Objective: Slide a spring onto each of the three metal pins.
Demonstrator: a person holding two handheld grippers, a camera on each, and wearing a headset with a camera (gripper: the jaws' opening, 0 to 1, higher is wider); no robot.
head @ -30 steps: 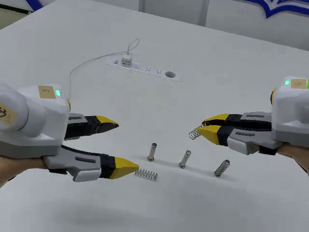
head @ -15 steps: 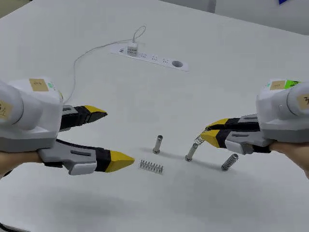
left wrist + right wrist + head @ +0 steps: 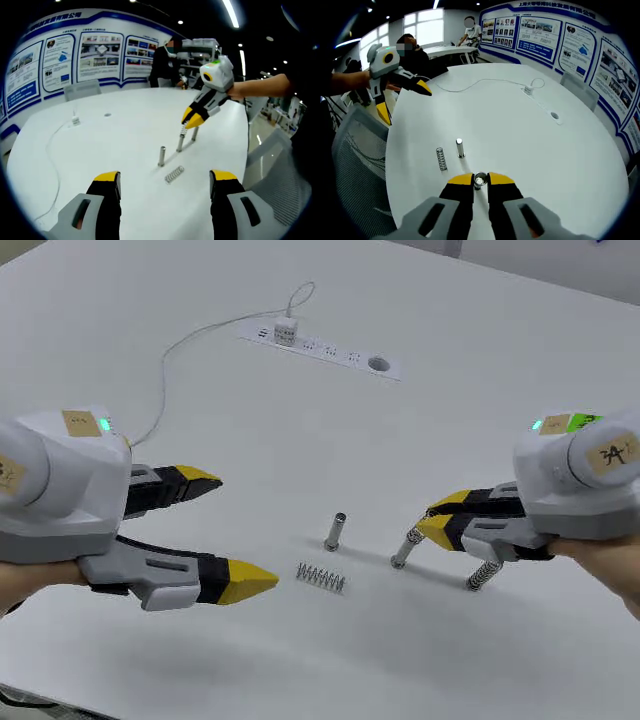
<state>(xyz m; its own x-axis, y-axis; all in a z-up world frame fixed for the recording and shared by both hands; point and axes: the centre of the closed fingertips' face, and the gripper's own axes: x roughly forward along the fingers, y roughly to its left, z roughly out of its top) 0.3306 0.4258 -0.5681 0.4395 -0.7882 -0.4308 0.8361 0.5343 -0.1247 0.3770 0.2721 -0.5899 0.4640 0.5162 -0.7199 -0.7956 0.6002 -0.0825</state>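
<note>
Right gripper (image 3: 428, 520) jaws are clamped together on a held spring (image 3: 413, 536), which is set at the top of the middle pin (image 3: 401, 557). In the right gripper view the coil is seen end-on between the jaw tips, so its long axis is judged roughly in line with the pin, just below and ahead of the jaws. A push down along the pin is judged to be needed. The far-right pin (image 3: 483, 575) is already sleeved by a spring. The bare pin (image 3: 335, 531) stands upright, with a loose spring (image 3: 321, 577) lying flat on the surface (image 3: 300, 440) just beside it. That spring is nearer the left gripper (image 3: 242, 531), whose jaws are wide apart, nothing gripped.
</note>
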